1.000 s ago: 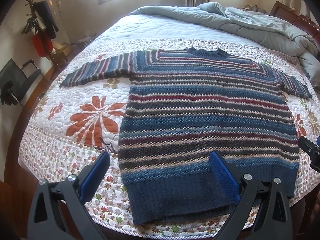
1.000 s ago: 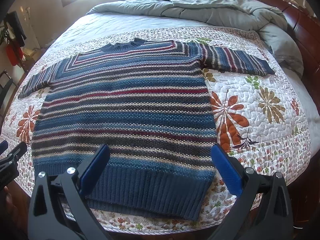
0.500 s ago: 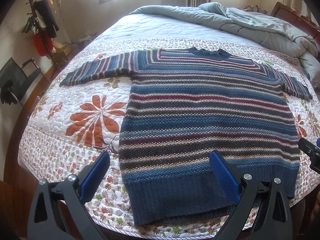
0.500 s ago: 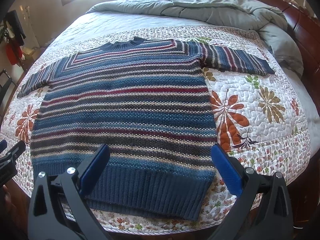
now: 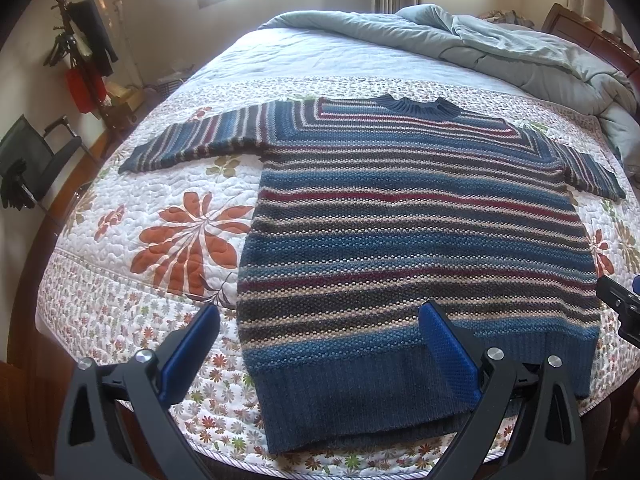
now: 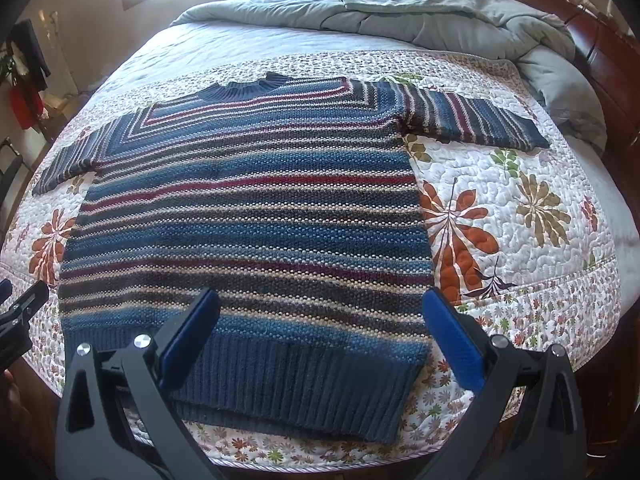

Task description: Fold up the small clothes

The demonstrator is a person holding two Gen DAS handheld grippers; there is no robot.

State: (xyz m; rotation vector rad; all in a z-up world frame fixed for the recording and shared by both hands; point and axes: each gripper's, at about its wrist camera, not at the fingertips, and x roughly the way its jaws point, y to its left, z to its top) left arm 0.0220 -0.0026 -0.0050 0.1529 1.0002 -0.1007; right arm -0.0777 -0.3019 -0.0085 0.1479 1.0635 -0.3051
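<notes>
A blue, red and cream striped knit sweater (image 5: 416, 232) (image 6: 248, 216) lies flat on the floral quilt, neck away from me, both sleeves spread out, ribbed hem near the bed's front edge. My left gripper (image 5: 320, 344) hovers open above the hem's left corner, blue pads wide apart and holding nothing. My right gripper (image 6: 320, 340) hovers open above the hem's right part, also holding nothing. The right gripper's black tip (image 5: 620, 304) shows at the left wrist view's right edge, and the left gripper's tip (image 6: 20, 312) shows at the right wrist view's left edge.
A floral quilt (image 5: 160, 208) (image 6: 520, 216) covers the bed. A grey-blue duvet (image 5: 500, 52) is bunched at the far end by the wooden headboard (image 6: 600, 40). A coat stand (image 5: 84, 52) and a dark chair (image 5: 36, 156) stand left of the bed.
Both grippers drifted very slightly; the sweater lies as before and both grippers stay open.
</notes>
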